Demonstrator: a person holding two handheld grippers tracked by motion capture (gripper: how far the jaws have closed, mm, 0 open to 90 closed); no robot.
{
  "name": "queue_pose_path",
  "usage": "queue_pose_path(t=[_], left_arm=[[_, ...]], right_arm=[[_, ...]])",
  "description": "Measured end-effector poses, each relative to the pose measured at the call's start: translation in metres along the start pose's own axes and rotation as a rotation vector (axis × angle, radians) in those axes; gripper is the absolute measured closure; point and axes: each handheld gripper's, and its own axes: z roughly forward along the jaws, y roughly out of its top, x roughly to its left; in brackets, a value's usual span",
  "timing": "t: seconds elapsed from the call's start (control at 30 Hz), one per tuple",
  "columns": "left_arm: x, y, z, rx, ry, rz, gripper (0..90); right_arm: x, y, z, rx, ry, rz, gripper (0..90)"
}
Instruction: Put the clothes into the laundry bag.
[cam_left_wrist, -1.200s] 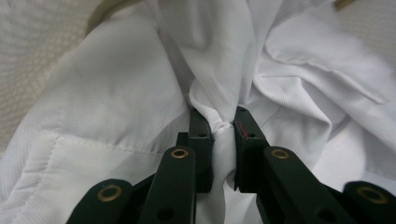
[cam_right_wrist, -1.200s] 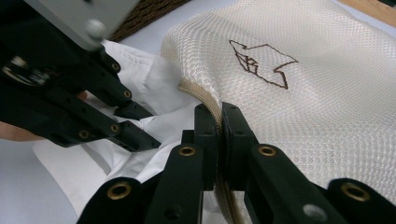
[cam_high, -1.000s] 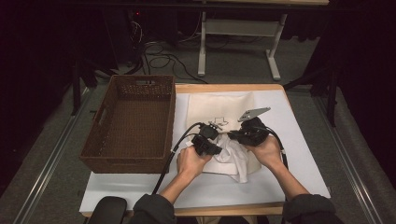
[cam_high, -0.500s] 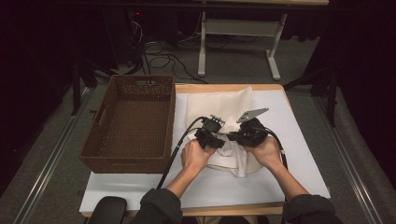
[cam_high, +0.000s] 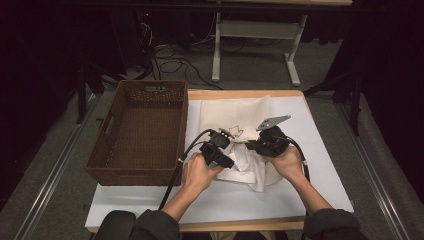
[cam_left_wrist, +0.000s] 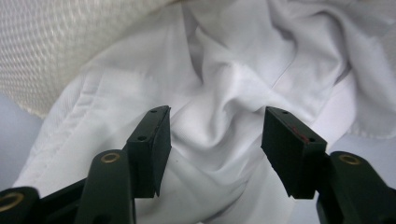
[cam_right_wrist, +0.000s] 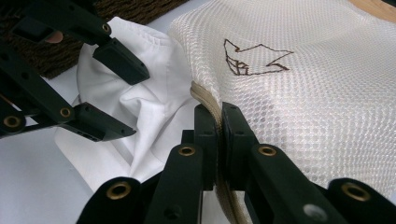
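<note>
We are clenching the right tongs (cam_right_wrist: 217, 122) on the mesh bag's (cam_right_wrist: 317, 88) tan rim; left tongs (cam_left_wrist: 215, 140), just opening, are hovering released over crumpled white cloth (cam_left_wrist: 224, 79).

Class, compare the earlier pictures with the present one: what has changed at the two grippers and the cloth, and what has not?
The left gripper has just been opening its jaws, letting go of the white garment, which lies between them unpressed. The right gripper stays clamped on the mesh bag's rim. The wicker basket has not moved.
</note>
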Motion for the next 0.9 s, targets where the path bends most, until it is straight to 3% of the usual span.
queue_pose_path(t=[0.07, 0.23, 0.37, 0.53, 0.67, 0.77, 0.9], left_arm=[[-0.001, -0.002, 0.004, 0.030, 0.011, 0.012, 46.3], [0.001, -0.003, 0.014, 0.092, -0.005, 0.029, 74.9], [0.008, -0.004, 0.014, 0.064, -0.060, -0.004, 87.3], [0.006, -0.003, 0.006, 0.014, -0.088, 0.011, 88.7], [0.004, 0.005, 0.003, -0.045, -0.135, 0.009, 89.0], [0.001, 0.012, 0.006, -0.075, -0.129, 0.022, 89.0], [0.003, 0.022, 0.012, -0.127, -0.098, -0.002, 89.0]], right_arm=[[0.000, 0.000, 0.000, 0.004, -0.002, -0.002, 87.2], [-0.001, 0.000, 0.002, 0.008, -0.001, 0.009, 87.2], [0.000, 0.000, 0.002, 0.007, -0.003, -0.003, 87.2], [-0.001, 0.000, 0.002, 0.002, 0.010, -0.001, 87.3], [0.003, 0.001, 0.003, 0.001, 0.017, -0.010, 87.3], [0.006, 0.003, 0.002, 0.000, 0.025, -0.021, 87.3], [0.007, 0.003, 0.001, 0.004, 0.035, -0.033, 87.4]])
